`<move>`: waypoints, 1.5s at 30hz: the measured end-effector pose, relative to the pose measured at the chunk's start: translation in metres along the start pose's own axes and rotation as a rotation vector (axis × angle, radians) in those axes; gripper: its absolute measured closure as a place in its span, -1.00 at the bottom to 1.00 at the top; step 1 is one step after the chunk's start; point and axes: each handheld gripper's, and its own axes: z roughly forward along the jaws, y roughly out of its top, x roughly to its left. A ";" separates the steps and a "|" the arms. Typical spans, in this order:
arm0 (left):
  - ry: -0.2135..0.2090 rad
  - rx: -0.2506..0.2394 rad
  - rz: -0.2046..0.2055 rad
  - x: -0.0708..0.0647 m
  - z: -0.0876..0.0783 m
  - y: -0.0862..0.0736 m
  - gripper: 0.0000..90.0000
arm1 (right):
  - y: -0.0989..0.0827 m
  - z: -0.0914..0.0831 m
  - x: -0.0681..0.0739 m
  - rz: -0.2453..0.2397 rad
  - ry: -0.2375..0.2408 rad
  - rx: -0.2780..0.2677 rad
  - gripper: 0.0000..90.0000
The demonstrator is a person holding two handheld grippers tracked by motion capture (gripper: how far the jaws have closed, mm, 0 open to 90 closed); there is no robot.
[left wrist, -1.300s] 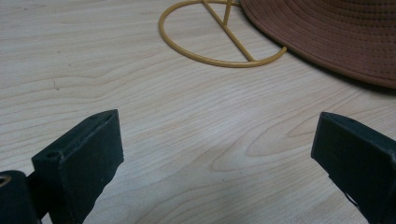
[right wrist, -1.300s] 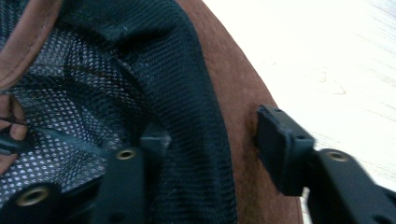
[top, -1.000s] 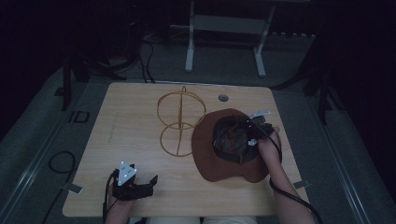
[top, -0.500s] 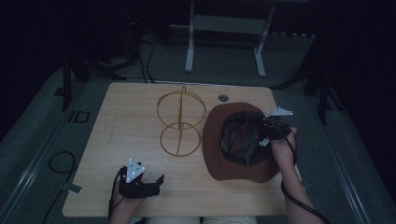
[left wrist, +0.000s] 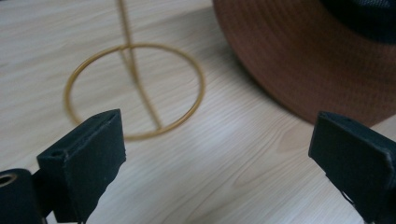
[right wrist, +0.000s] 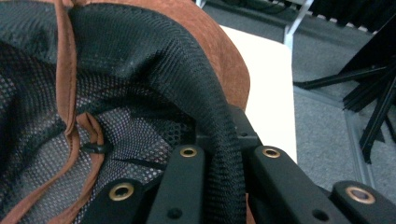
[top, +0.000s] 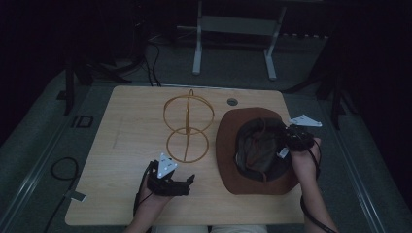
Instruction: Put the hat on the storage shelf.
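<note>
A: What have the right gripper's [top: 290, 144] jaws got?

B: They are clamped together on the inner edge of the hat [right wrist: 140, 84]. In the right gripper view the black mesh lining runs straight down between the two jaws, with the brown brim behind it.

A: And the left gripper [top: 187, 183]?

B: Its jaws stand wide apart with nothing between them. In the left gripper view bare wood lies in the gap. The base ring of the wire stand [left wrist: 135, 91] sits beyond the near jaw, and the hat brim [left wrist: 317, 60] beyond the far one, neither touching.

A: Where is the hat on the surface [top: 131, 111]?

B: It is crown down and opening up, over the right half, its brim close to the right edge and reaching toward the front edge. Whether the gripped side is raised off the wood I cannot tell.

A: The stand?

B: The gold wire stand [top: 187, 127] is upright near the middle of the surface, just beside the hat's left brim. The left gripper is near the front edge, in front of the stand's base ring and apart from it.
</note>
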 end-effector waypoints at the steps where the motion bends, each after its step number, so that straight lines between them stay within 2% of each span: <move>1: -0.001 -0.002 0.020 -0.004 0.003 0.004 -0.89 | 0.000 -0.003 -0.001 0.002 0.001 -0.003 0.91; 10: -0.071 0.008 0.111 -0.042 0.029 0.043 -0.89 | -0.005 -0.019 0.001 0.018 0.017 -0.030 0.91; 12: -0.096 0.000 0.144 -0.050 0.034 0.054 -0.90 | -0.006 -0.022 0.002 0.020 0.022 -0.035 0.91; 15: -0.107 -0.011 0.182 -0.061 0.039 0.070 -0.89 | -0.008 -0.025 0.004 0.026 0.029 -0.039 0.91; 22: -0.093 -0.029 0.201 -0.079 0.062 0.105 -0.88 | -0.010 -0.029 0.007 0.024 0.034 -0.044 0.91; 24: -0.081 -0.034 0.209 -0.083 0.069 0.115 -0.88 | -0.010 -0.031 0.007 0.028 0.039 -0.045 0.91; 26: -0.081 -0.039 0.200 -0.085 0.077 0.124 -0.88 | -0.010 -0.032 0.007 0.025 0.038 -0.047 0.91; 29: -0.041 -0.016 0.202 -0.088 0.092 0.133 -0.88 | -0.010 -0.033 0.008 0.029 0.043 -0.047 0.91; 33: 0.038 0.047 0.190 -0.090 0.113 0.136 -0.88 | -0.010 -0.036 0.011 0.026 0.047 -0.053 0.91; 34: 0.053 0.061 0.196 -0.092 0.118 0.136 -0.88 | -0.010 -0.037 0.012 0.024 0.047 -0.055 0.91; 37: 0.087 0.088 0.178 -0.092 0.127 0.134 -0.83 | -0.008 -0.041 0.015 0.022 0.050 -0.067 0.91; 41: 0.110 0.105 0.175 -0.087 0.133 0.131 -0.44 | -0.006 -0.050 0.018 0.024 0.077 -0.092 0.91; 43: 0.130 0.106 0.199 -0.086 0.134 0.129 -0.05 | -0.005 -0.054 0.022 0.013 0.082 -0.103 0.91; 45: 0.114 0.106 0.189 -0.084 0.134 0.126 0.42 | -0.005 -0.056 0.024 0.009 0.085 -0.106 0.91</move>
